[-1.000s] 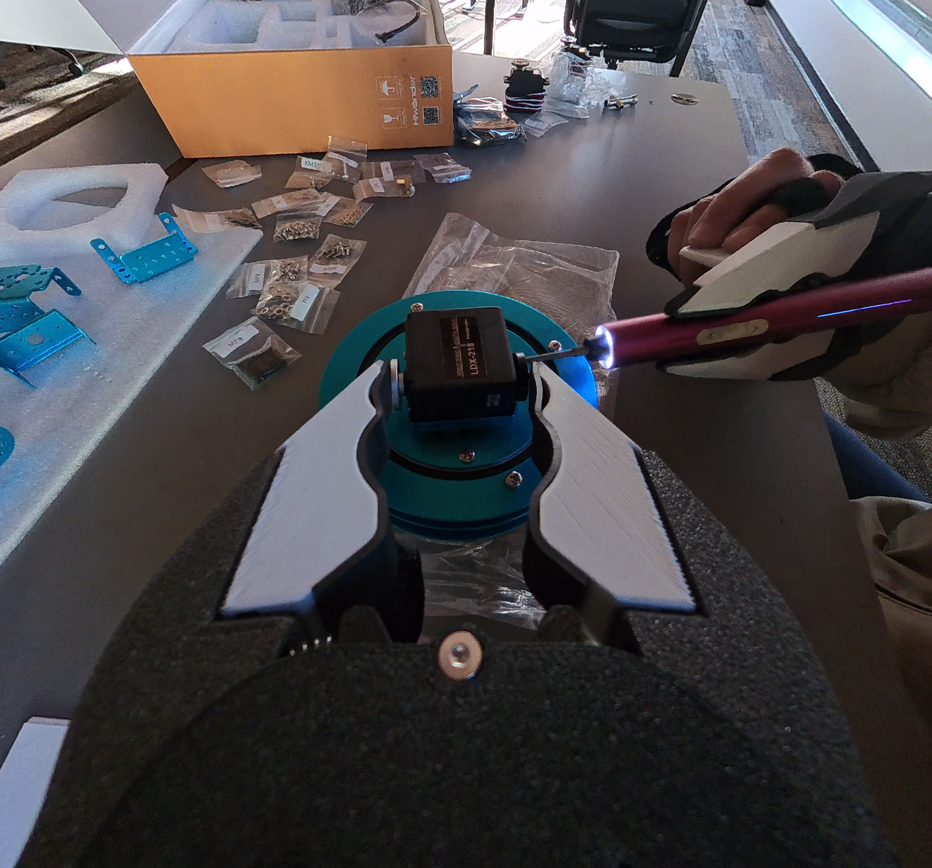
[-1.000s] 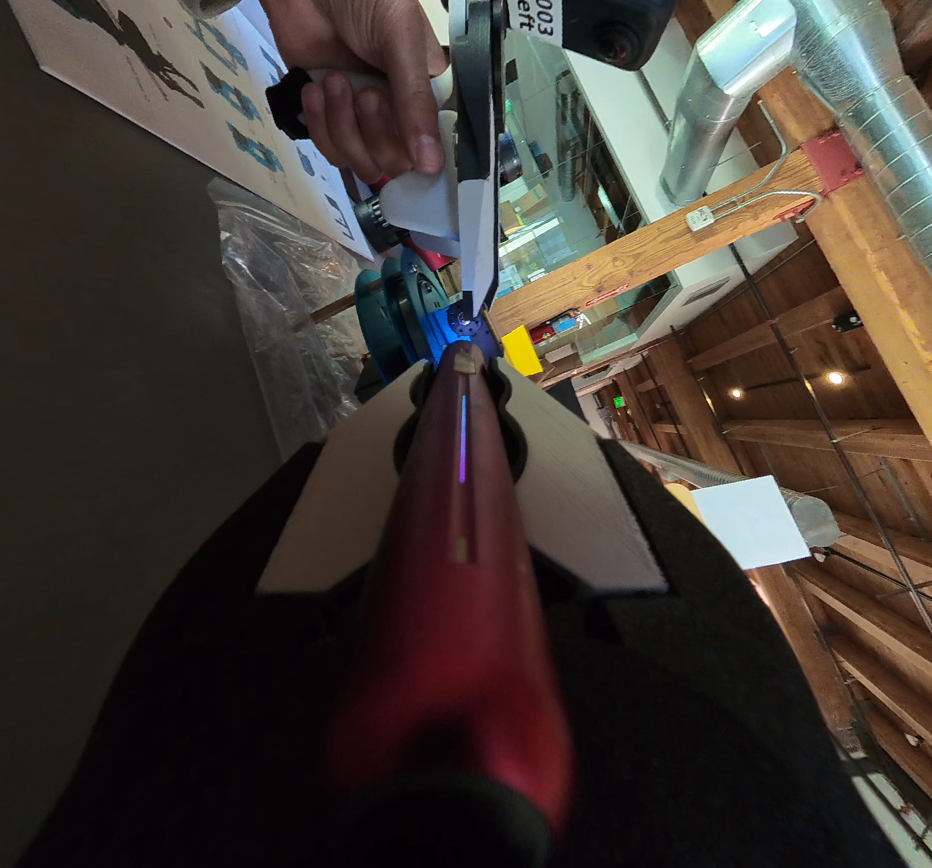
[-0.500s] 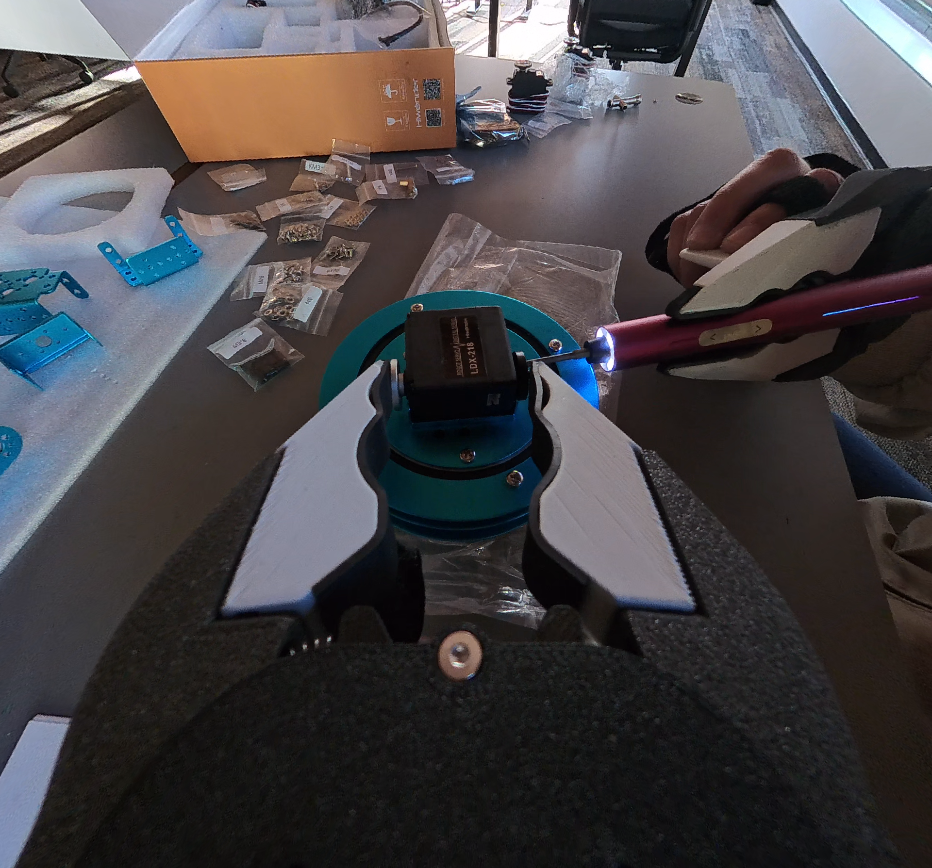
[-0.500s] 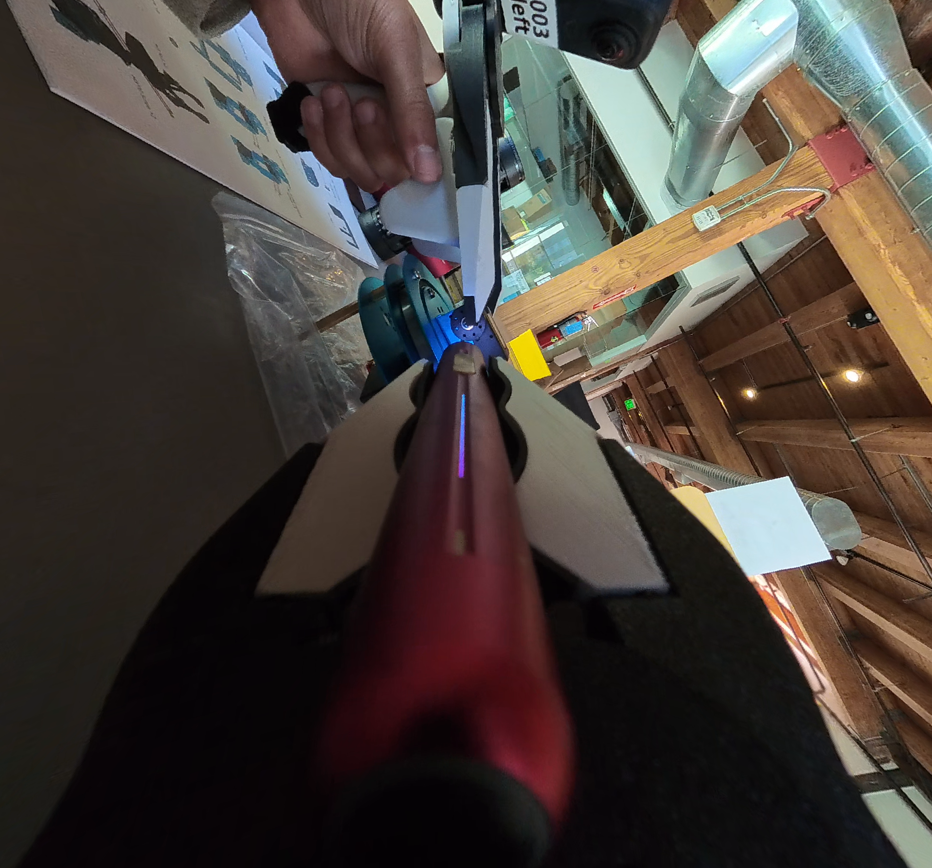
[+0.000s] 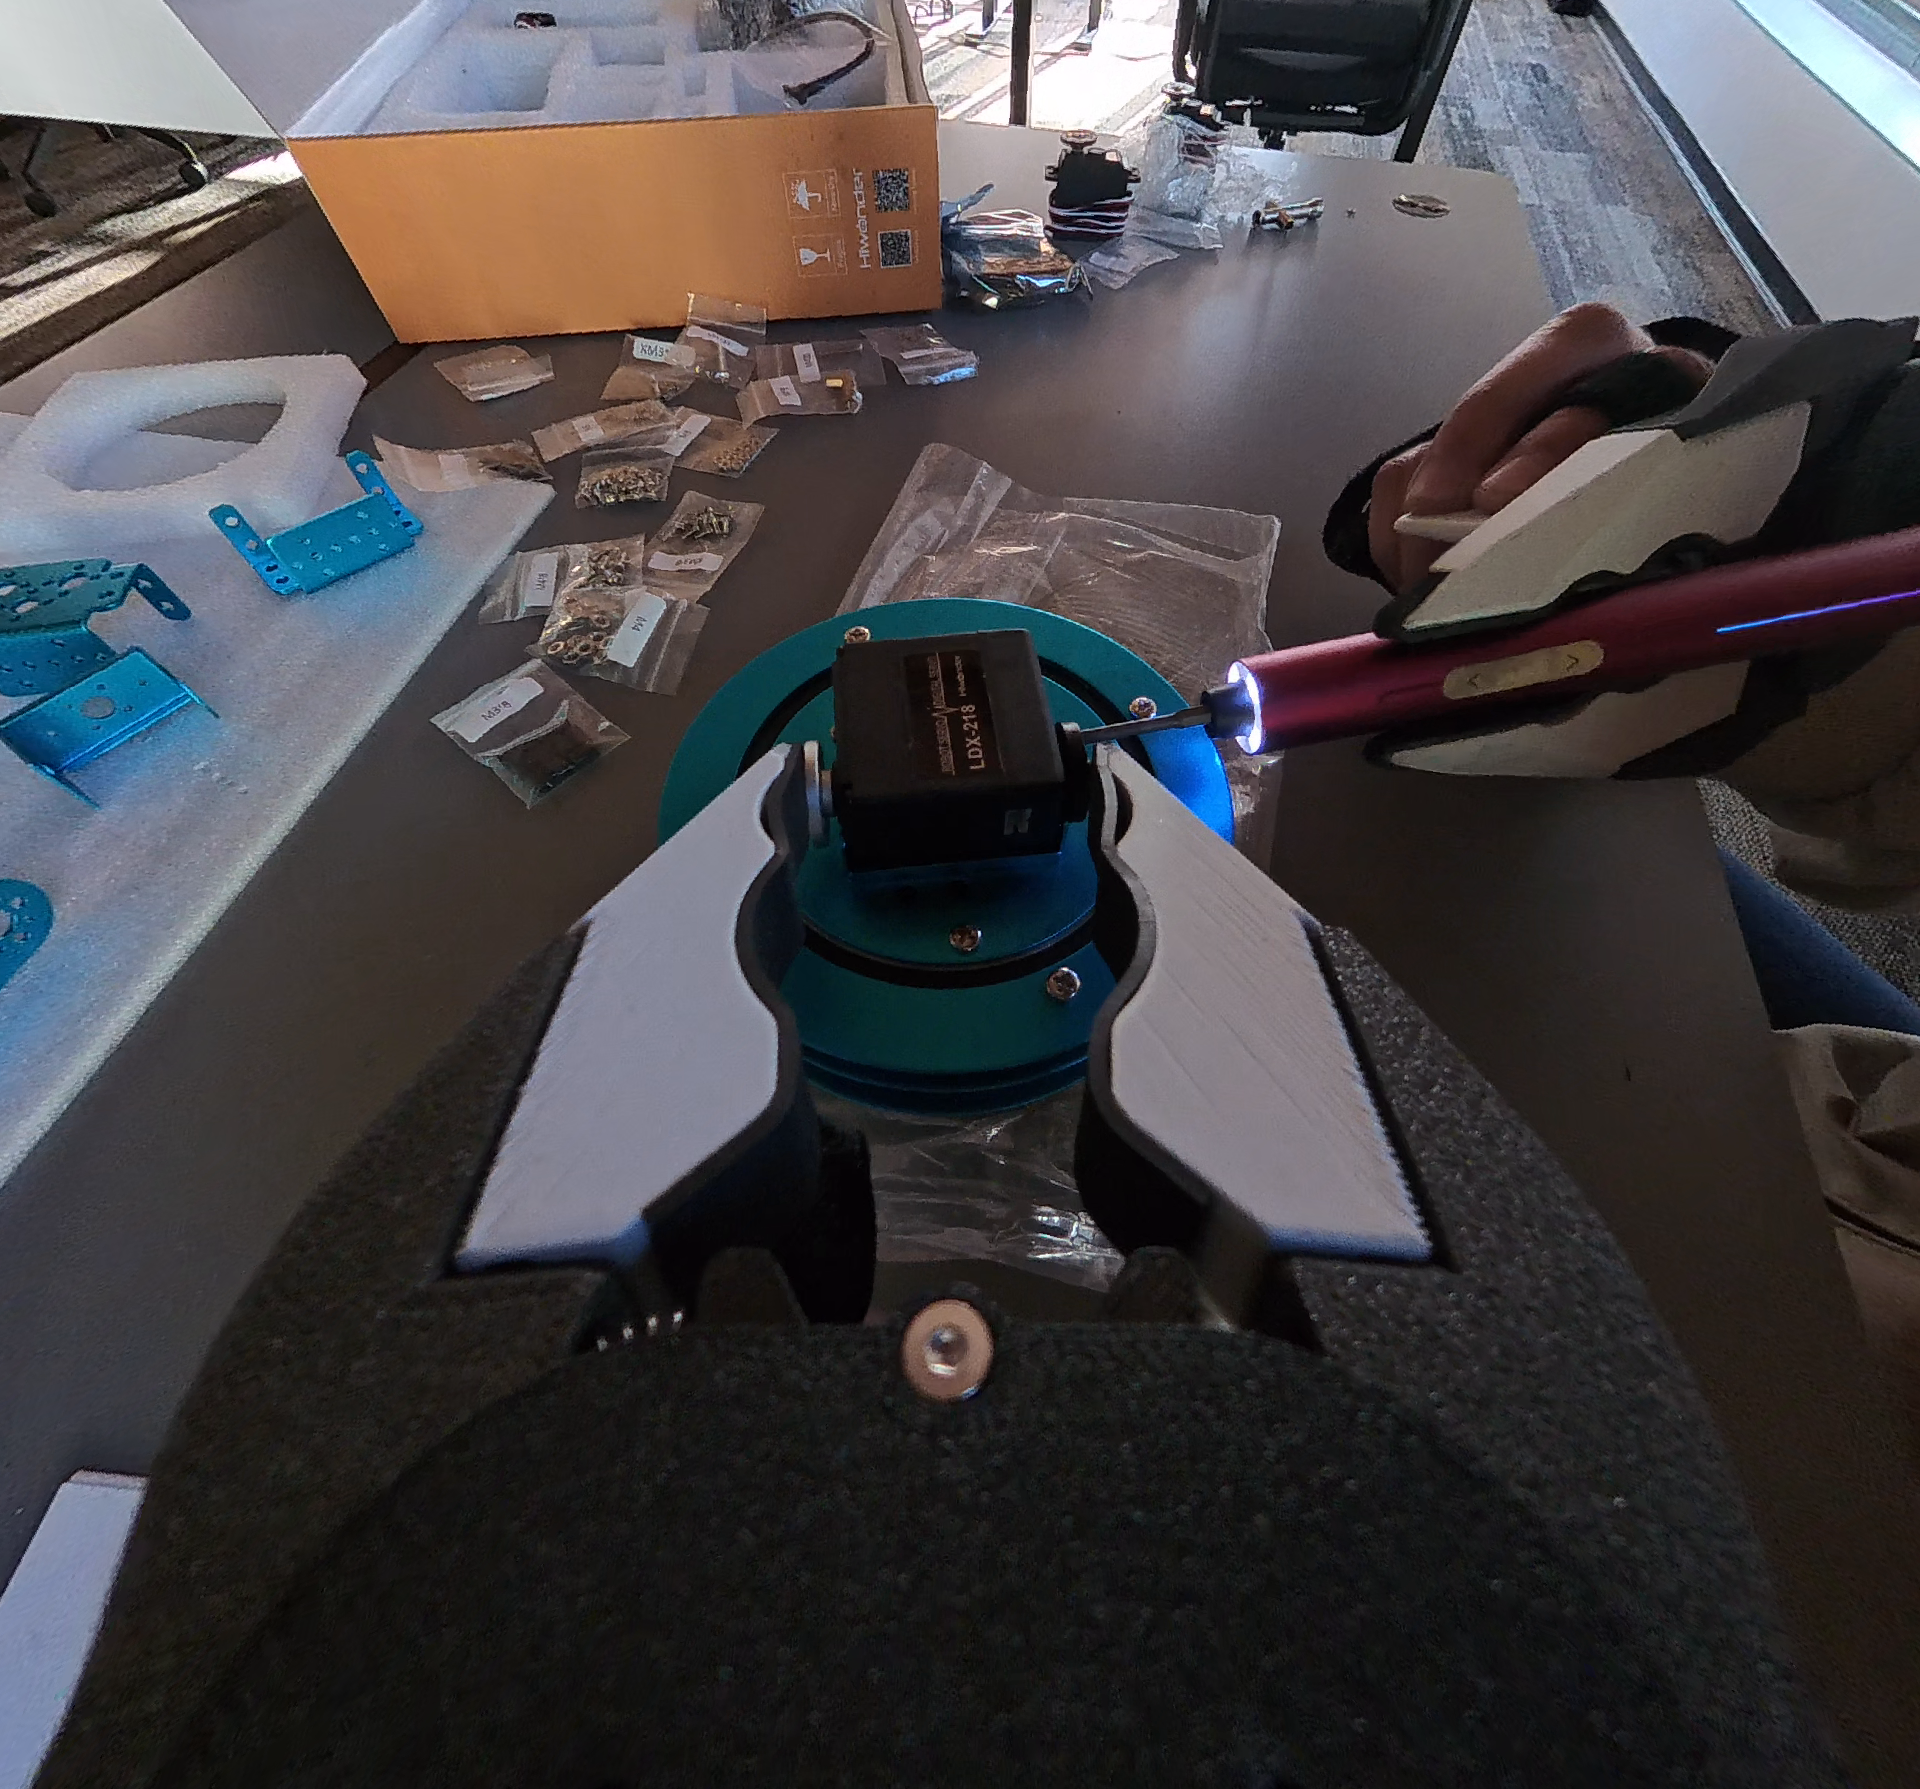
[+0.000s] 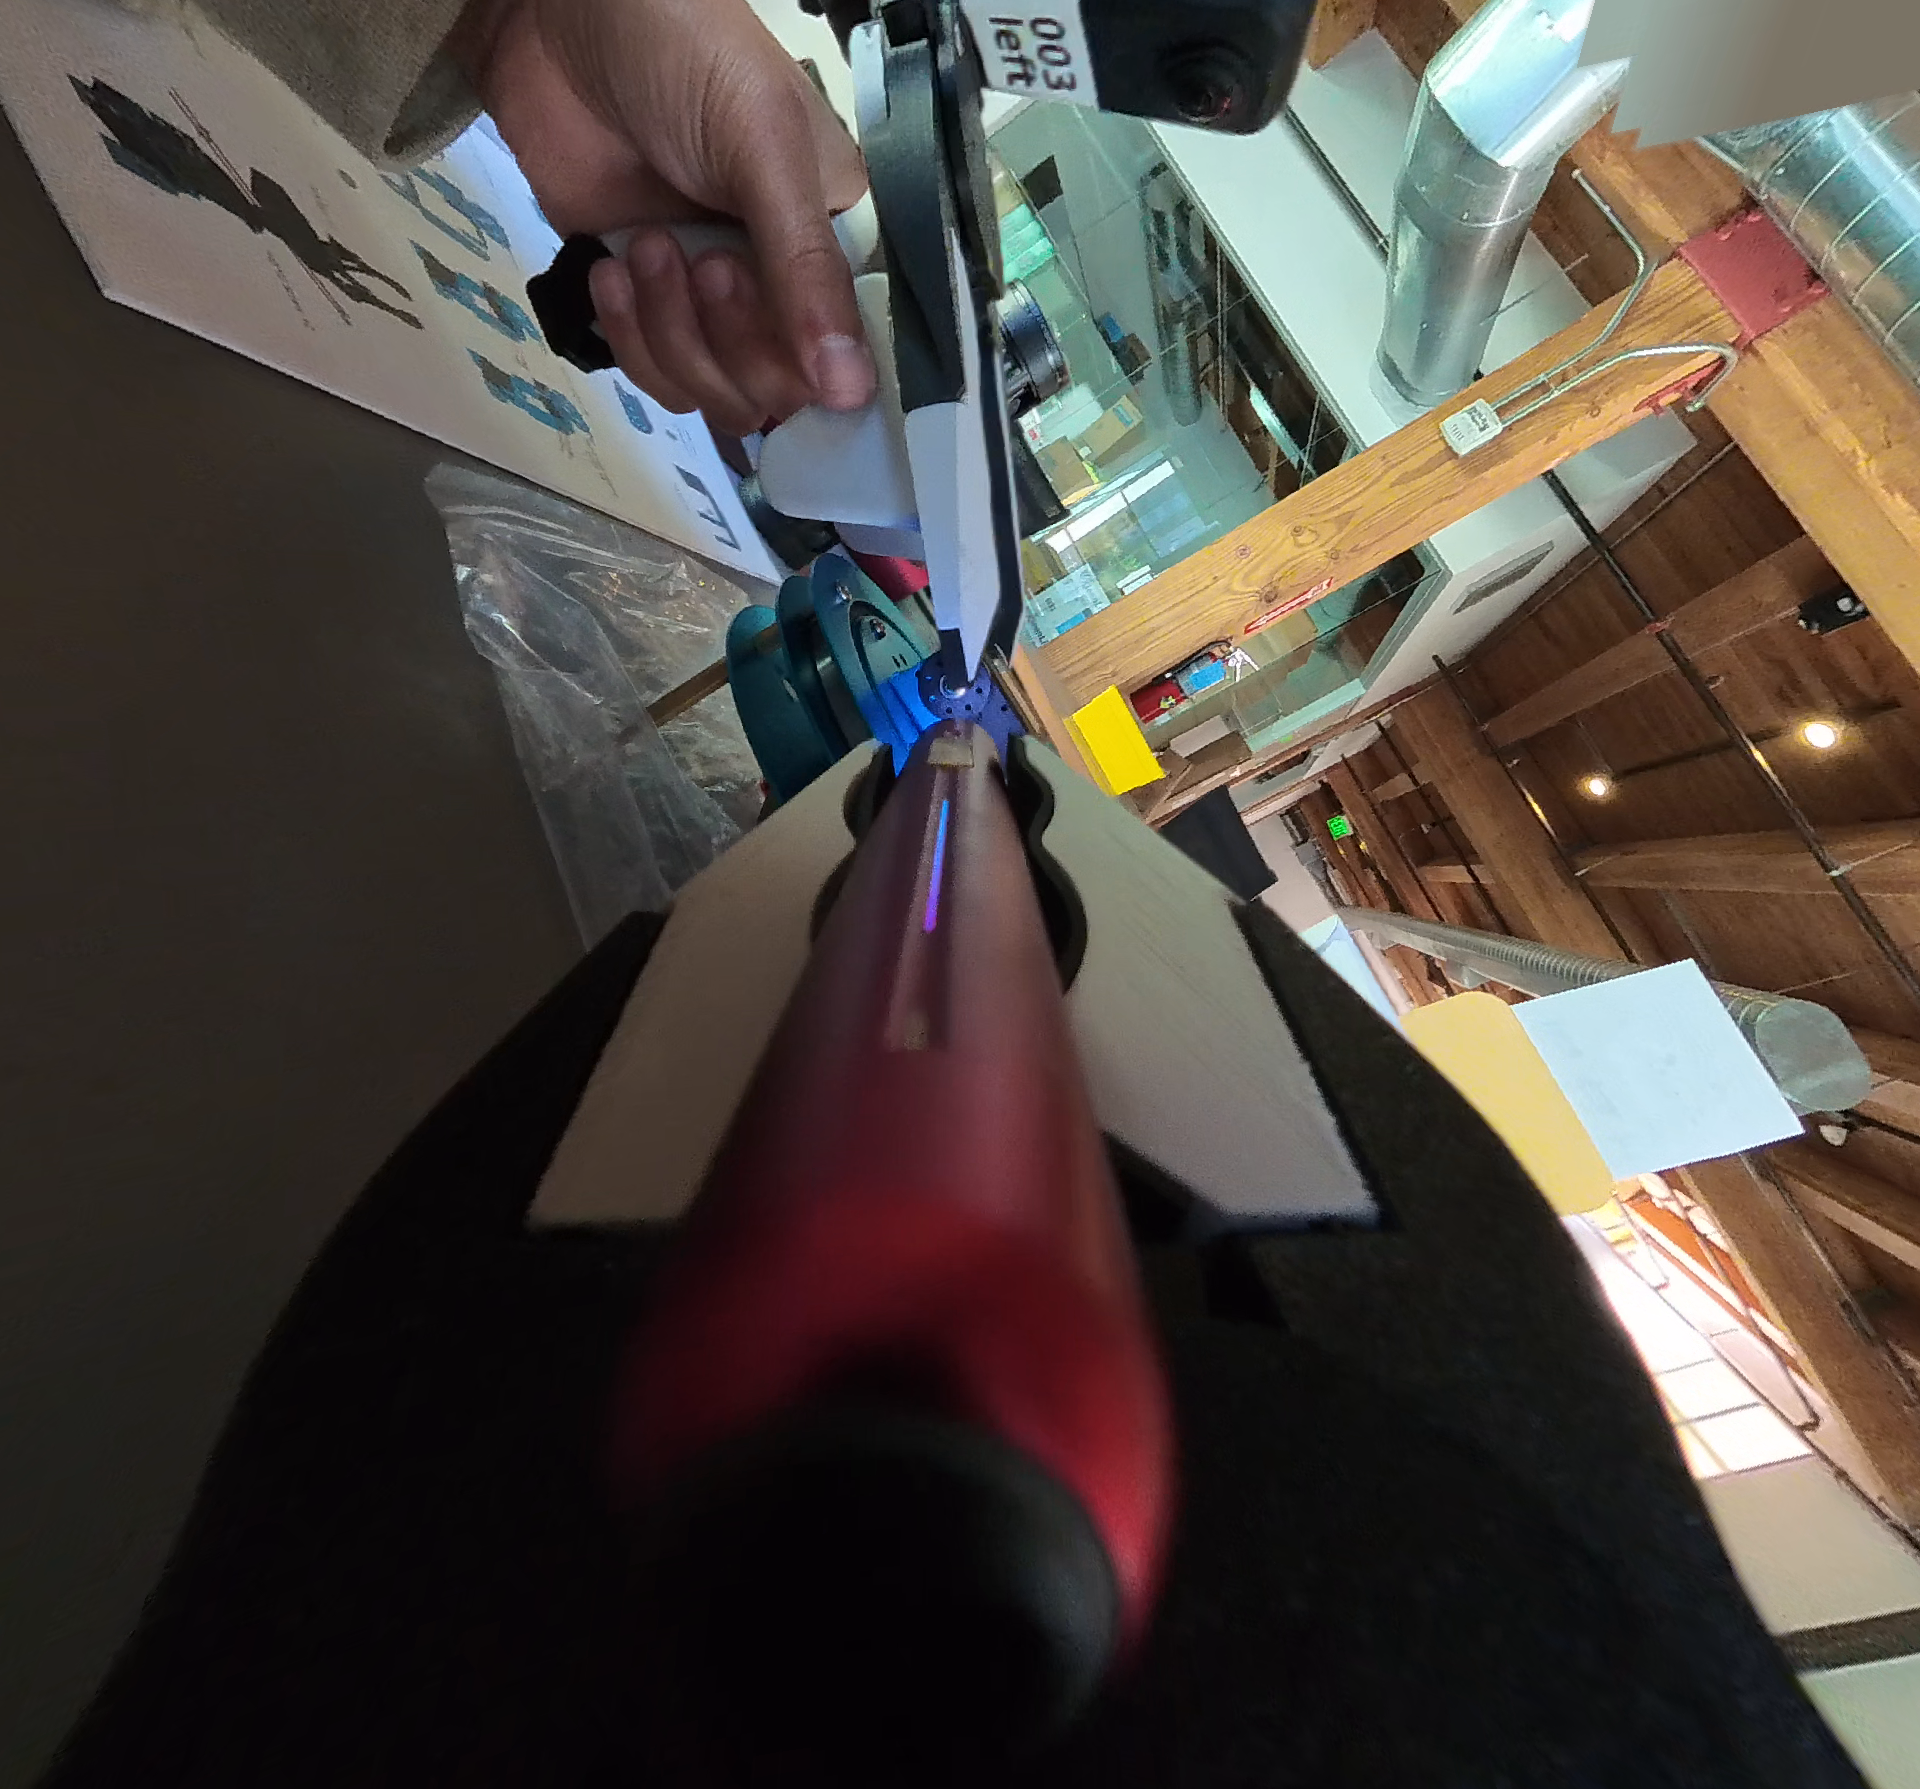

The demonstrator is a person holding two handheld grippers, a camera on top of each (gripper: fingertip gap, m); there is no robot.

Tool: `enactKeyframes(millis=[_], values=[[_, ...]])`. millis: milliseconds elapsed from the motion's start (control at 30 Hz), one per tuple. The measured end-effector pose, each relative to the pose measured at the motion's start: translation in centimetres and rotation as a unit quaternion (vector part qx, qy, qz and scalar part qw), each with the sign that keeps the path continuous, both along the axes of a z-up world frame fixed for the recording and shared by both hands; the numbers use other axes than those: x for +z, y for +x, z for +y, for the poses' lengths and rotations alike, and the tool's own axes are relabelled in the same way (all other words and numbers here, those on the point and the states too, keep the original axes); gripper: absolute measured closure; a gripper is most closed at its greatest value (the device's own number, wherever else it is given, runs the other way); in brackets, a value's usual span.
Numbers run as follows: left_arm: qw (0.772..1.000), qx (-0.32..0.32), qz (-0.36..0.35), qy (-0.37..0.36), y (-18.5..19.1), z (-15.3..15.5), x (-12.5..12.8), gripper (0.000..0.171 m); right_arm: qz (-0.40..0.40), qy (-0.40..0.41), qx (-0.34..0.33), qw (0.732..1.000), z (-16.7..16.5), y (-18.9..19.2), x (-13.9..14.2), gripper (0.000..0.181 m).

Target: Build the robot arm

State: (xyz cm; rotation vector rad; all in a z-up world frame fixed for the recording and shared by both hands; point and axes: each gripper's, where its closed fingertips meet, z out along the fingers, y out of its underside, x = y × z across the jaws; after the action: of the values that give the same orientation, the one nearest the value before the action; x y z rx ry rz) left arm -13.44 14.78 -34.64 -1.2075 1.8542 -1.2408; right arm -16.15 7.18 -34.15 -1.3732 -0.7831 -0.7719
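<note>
My left gripper [image 5: 945,763] is shut on a black servo block [image 5: 940,742] that sits on a round teal metal base [image 5: 935,960] on the dark table. My right gripper [image 6: 940,752] is shut on a red electric screwdriver [image 6: 914,1168]. In the left wrist view the screwdriver [image 5: 1538,674] comes in from the right, its tip light on, and its thin bit [image 5: 1138,726] touches the servo's right side. The right gripper [image 5: 1423,669] shows there too. In the right wrist view the left gripper [image 6: 961,643] hangs over the teal base [image 6: 790,669].
An open orange box [image 5: 644,201] with white foam stands at the back. Several small bags of screws [image 5: 613,596] lie left of the base. Blue metal brackets [image 5: 312,544] rest on white foam at the left. A clear plastic bag [image 5: 1091,555] lies behind the base. An office chair [image 5: 1340,4] stands beyond the table.
Nothing has visibly moved at the servo: both grippers keep their hold and the bit stays against its right side. The right wrist view has shifted slightly.
</note>
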Motion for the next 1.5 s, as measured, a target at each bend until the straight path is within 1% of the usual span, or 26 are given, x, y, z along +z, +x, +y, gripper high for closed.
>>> enactKeyframes(millis=[367,533,667,733,833,900,967,1067,1100,1233,1300,1367,1433,1500], values=[[1.000,0.005,-0.007,-0.002,0.0,0.1,0.0,0.118,0.081,-0.003,0.011,0.997,0.2,0.8,0.1,0.162],[1.000,0.014,-0.013,-0.003,0.0,0.1,0.0,0.118,0.101,-0.006,0.001,0.995,0.2,1.1,0.0,0.161],[1.000,0.021,-0.020,-0.002,0.0,0.0,0.0,0.118,0.143,-0.008,-0.016,0.990,0.3,1.2,0.1,0.161],[1.000,0.021,-0.021,-0.003,0.0,0.0,0.0,0.118,0.142,-0.005,-0.027,0.990,0.3,1.0,0.1,0.161],[1.000,0.019,-0.024,-0.004,0.0,0.0,0.0,0.118,0.118,-0.002,-0.031,0.992,0.4,1.0,0.0,0.161],[1.000,0.010,-0.023,-0.004,-0.1,-0.2,0.0,0.117,0.122,-0.003,-0.029,0.992,0.4,1.0,0.0,0.161],[1.000,-0.006,-0.015,-0.014,-0.4,-0.8,0.0,0.103,0.118,-0.002,-0.027,0.993,0.4,1.0,0.0,0.161],[1.000,-0.011,0.000,-0.025,-0.6,-1.3,0.1,0.089,0.106,-0.001,-0.024,0.994,0.6,1.0,-0.1,0.161],[1.000,-0.011,0.008,-0.025,-0.6,-1.6,0.0,0.082,0.103,-0.001,-0.023,0.994,0.7,1.0,-0.1,0.161],[0.998,0.000,0.067,-0.012,-0.5,-2.2,-1.2,0.062,0.101,-0.001,-0.020,0.995,0.8,1.1,-0.1,0.161],[0.996,0.003,0.086,-0.012,-0.5,-2.7,-1.3,0.049,0.094,0.000,-0.019,0.995,0.9,1.1,-0.1,0.161],[0.994,0.012,0.106,-0.031,-0.5,-3.1,-1.1,0.039,0.085,0.000,-0.021,0.996,0.9,1.0,-0.2,0.161],[0.991,0.029,0.118,-0.063,-0.3,-3.3,-0.7,0.037,0.076,0.001,-0.025,0.997,1.0,1.0,-0.2,0.161],[0.989,0.044,0.122,-0.070,0.0,-3.3,-0.6,0.035,0.070,0.002,-0.027,0.997,1.0,1.0,-0.2,0.161]])
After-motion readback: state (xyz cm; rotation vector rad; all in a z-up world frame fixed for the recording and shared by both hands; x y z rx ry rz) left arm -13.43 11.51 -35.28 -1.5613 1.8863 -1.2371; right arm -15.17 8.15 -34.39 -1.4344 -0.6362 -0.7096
